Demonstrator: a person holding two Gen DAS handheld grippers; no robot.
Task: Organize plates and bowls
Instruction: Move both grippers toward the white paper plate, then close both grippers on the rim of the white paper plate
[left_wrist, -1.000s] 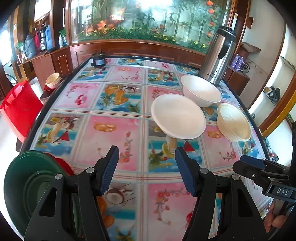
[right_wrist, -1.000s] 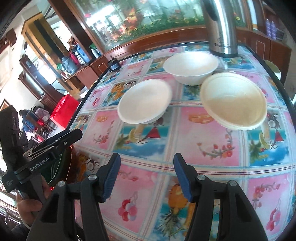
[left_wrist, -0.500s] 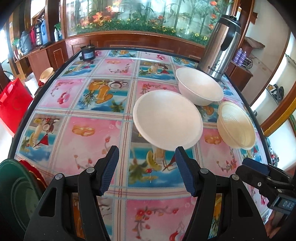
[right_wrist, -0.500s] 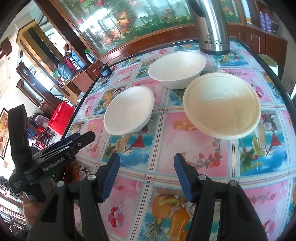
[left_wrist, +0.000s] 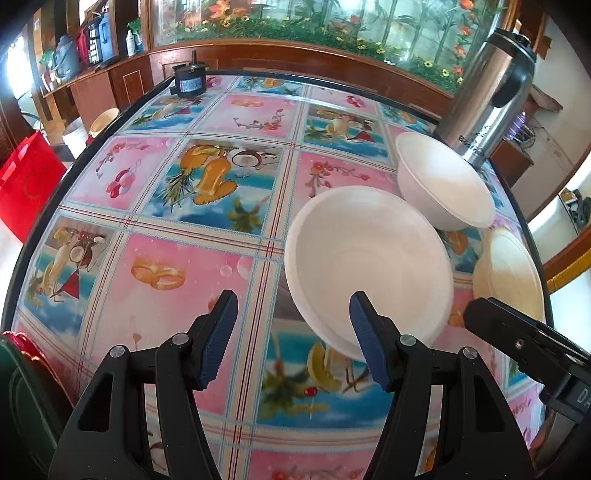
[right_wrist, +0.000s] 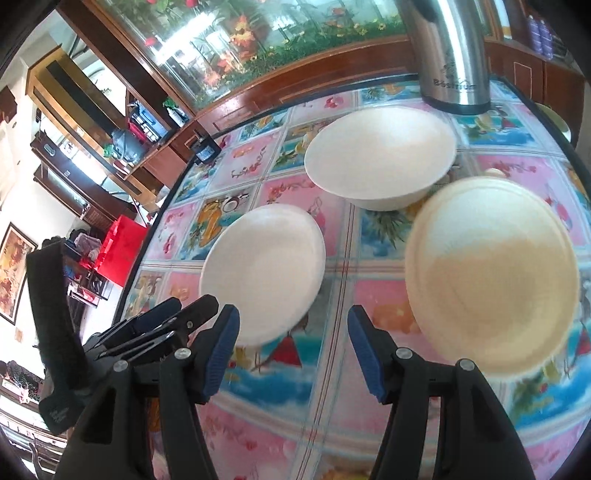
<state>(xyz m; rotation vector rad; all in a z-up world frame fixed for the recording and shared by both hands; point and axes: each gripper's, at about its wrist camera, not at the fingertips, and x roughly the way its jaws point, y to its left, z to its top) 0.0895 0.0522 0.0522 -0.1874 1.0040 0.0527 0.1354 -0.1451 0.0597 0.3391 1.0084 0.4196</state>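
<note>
- Now, from the left: the green plate (left_wrist: 22, 398), with a red one under it, sits at the near-left table corner, far left of the near white bowl (left_wrist: 369, 266). It filled much more of my left view a second ago; it has slid almost out, so I've moved off the stack and toward the bowls.
- My left gripper (left_wrist: 291, 339) is spread wide with nothing between the blue pads. A second ago the near white bowl lay well ahead; now its near rim is right by my right-hand pad. The bowl has not been gripped yet.
- Past the near white bowl, close behind it, stands the deeper white bowl (left_wrist: 443, 184), and behind that the steel thermos (left_wrist: 491, 96).
- Right of the near white bowl is the cream bowl (right_wrist: 491, 280). It has swelled in my right view and is blurred, so that hand is on the move.
- My right gripper (right_wrist: 293, 350) is also gaping and empty, with its right pad just short of the cream bowl's near rim. In that view the left gripper pokes in low, left of the near white bowl.
- My read: both hands have closed in, one bowl each. The three bowls are still apart on the patterned tablecloth (left_wrist: 184, 266), nothing nested, so the sorting has barely begun. Thin rims, so I'd want a clean bite on the edge.
</note>
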